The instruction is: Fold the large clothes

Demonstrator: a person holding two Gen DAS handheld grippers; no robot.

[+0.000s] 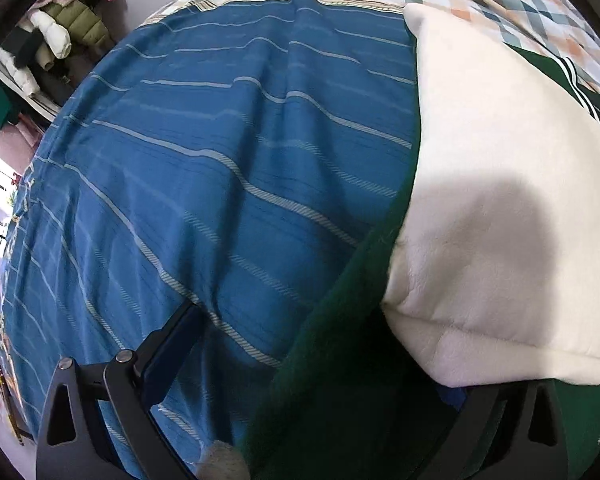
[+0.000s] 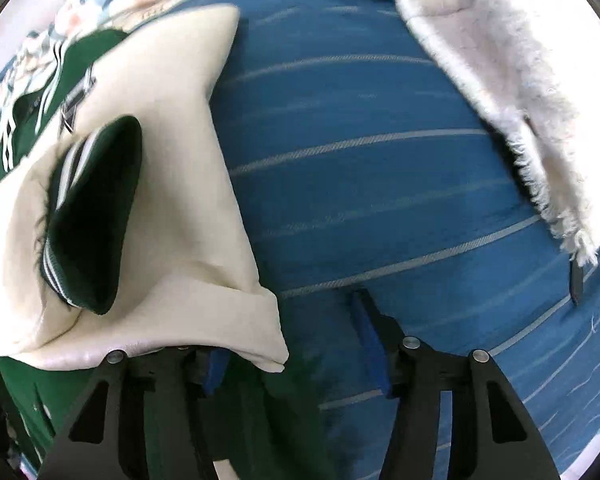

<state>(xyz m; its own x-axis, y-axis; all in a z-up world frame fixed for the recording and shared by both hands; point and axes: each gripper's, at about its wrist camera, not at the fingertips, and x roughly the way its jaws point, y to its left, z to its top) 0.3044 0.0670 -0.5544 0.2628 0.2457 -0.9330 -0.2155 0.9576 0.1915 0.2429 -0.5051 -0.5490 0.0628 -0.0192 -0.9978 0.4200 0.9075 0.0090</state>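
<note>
Lying on one blue striped bed cover (image 1: pixel 220 168): one green-and-cream jacket (image 1: pixel 500 184) | left tongs (image 1: pixel 320 360) straddle its green edge, grip unclear | right tongs (image 2: pixel 292 344) spread, cream sleeve (image 2: pixel 204 240) over left finger | right view alone: one dark ribbed cuff (image 2: pixel 96 216), one fluffy white sleeve (image 2: pixel 500 80) ahead-right

My left gripper (image 1: pixel 300 364) points steeply down at the blue bedspread with thin pale stripes (image 1: pixel 220 152). Green-and-cream fleece jacket (image 1: pixel 500 220) lies on the right, its green edge draped between the jaws and hiding my right finger. Checked quilt (image 1: pixel 480 0) beyond. Puffer coats (image 1: pixel 68 28) hang upper left.
</note>
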